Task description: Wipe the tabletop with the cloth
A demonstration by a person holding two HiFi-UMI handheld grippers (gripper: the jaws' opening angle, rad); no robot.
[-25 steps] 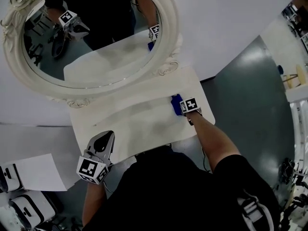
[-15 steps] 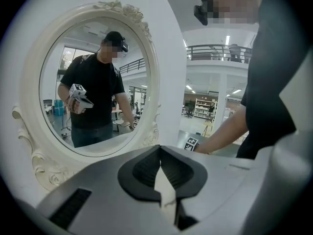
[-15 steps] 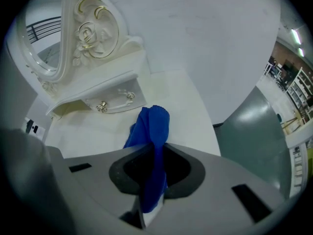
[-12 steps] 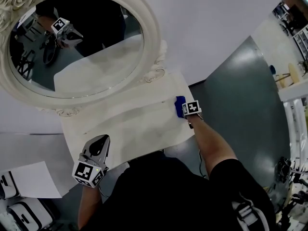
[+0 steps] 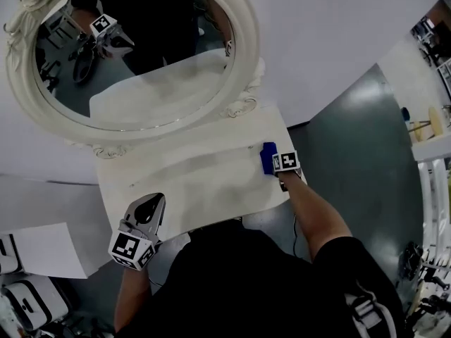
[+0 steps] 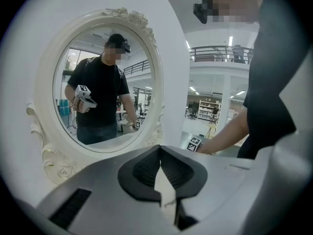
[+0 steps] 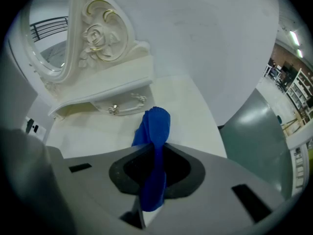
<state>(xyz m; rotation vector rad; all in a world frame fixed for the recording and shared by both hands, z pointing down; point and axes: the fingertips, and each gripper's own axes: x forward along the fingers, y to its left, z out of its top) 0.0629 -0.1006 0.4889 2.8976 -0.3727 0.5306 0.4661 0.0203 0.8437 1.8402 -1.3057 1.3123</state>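
A blue cloth (image 5: 268, 158) lies pressed on the right part of the cream tabletop (image 5: 197, 182), pinched in my right gripper (image 5: 274, 162). In the right gripper view the cloth (image 7: 155, 146) runs up between the closed jaws and bunches in front of them, over the tabletop (image 7: 186, 106). My left gripper (image 5: 149, 208) hovers at the table's near left edge, jaws together and empty. In the left gripper view the left gripper (image 6: 161, 166) points toward the mirror (image 6: 105, 77).
A big oval mirror (image 5: 134, 55) in an ornate white frame stands at the back of the table, with a small drawer base (image 7: 120, 104) beneath it. Dark green floor (image 5: 359, 146) lies right of the table. White paper (image 5: 46, 248) and cases sit at lower left.
My right gripper with the cloth has slid a little along the table's right side. The left gripper has stayed at the near left edge.
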